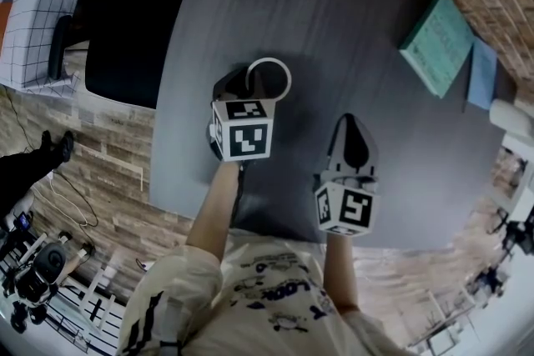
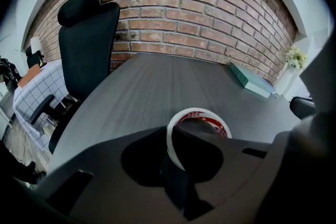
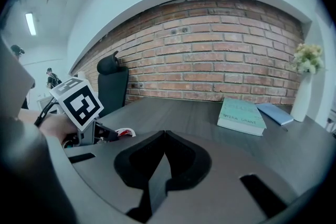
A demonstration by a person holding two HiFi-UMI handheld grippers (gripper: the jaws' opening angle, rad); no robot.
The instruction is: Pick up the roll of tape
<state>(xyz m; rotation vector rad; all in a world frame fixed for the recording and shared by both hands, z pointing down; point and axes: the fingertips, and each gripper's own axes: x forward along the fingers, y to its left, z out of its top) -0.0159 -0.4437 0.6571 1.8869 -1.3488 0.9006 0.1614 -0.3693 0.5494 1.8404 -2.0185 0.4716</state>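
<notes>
While the right gripper (image 3: 165, 136) hangs clenched and empty alongside, the left gripper (image 2: 171, 139) pinches the wall of the roll of tape (image 2: 198, 110), one jaw inside the ring, the roll apparently resting on the table (image 1: 334, 29), lift left to do.

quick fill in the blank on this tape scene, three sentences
The left gripper pinches the tape, with one jaw outside the ring and one ___ it.
The right gripper holds ___.
Behind the table is a wall of ___.
Missing: inside; nothing; brick.
</notes>
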